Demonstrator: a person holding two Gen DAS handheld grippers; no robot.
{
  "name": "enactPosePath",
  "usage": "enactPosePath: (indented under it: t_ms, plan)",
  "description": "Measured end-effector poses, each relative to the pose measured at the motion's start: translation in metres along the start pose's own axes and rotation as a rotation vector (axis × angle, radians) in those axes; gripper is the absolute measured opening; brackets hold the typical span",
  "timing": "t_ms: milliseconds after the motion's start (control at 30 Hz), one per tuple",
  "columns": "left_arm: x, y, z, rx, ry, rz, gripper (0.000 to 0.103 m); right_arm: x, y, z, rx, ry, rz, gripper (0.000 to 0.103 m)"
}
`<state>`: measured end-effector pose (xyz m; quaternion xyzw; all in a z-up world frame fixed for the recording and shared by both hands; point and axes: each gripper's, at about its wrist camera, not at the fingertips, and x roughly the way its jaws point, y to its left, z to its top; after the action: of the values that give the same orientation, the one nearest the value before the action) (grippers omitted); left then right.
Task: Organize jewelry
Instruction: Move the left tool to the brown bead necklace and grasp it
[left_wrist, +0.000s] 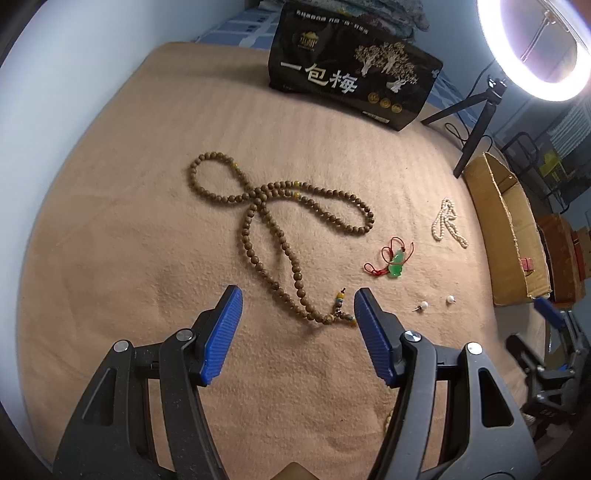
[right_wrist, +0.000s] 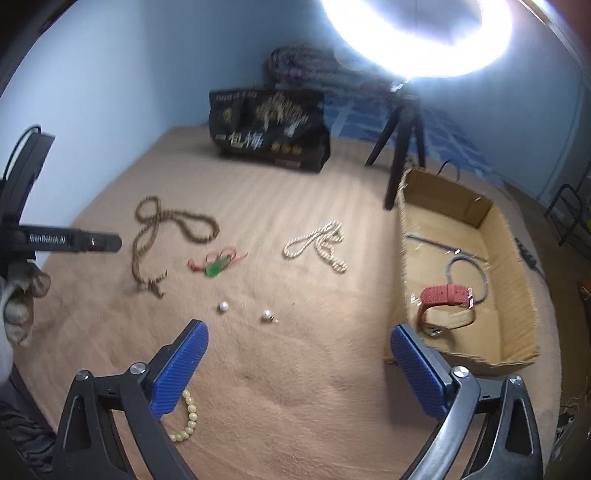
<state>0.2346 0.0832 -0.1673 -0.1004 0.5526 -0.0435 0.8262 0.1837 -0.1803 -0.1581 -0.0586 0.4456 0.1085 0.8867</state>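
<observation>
A long brown bead necklace (left_wrist: 273, 218) lies on the tan blanket (left_wrist: 129, 240), its tassel end just ahead of my open, empty left gripper (left_wrist: 297, 299); it also shows in the right wrist view (right_wrist: 155, 229). A green pendant on red cord (left_wrist: 396, 263) (right_wrist: 216, 266), a white pearl strand (left_wrist: 447, 225) (right_wrist: 317, 243) and two pearl earrings (left_wrist: 424, 305) (right_wrist: 223, 306) lie to the right. My right gripper (right_wrist: 299, 334) is open and empty, above the blanket near the earrings. A yellow bead bracelet (right_wrist: 189, 417) lies under its left finger. The cardboard box (right_wrist: 517, 258) holds a red watch (right_wrist: 445, 297).
A black snack bag (left_wrist: 351, 70) stands at the blanket's far edge. A ring light (left_wrist: 535, 48) on a black tripod (right_wrist: 399, 147) stands beside the box at the back right. A blue wall (right_wrist: 129, 74) runs along the left. The left gripper's body (right_wrist: 66, 240) shows at the left.
</observation>
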Motion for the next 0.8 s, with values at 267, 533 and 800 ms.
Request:
enactPosePath:
  t_ms: [267, 533, 800]
  plan:
    - [0.031, 0.006, 0.002, -0.026, 0.065, 0.002, 0.065, 0.033, -0.001, -0.003, 0.022, 0.086, 0.035, 0.087]
    - [0.053, 0.011, 0.006, -0.043, 0.089, 0.010, 0.057, 0.051, -0.001, -0.002, 0.012, 0.130, 0.049, 0.079]
    - [0.063, 0.016, 0.019, -0.067, 0.067, 0.005, 0.057, 0.062, 0.005, -0.002, -0.005, 0.144, 0.062, 0.079]
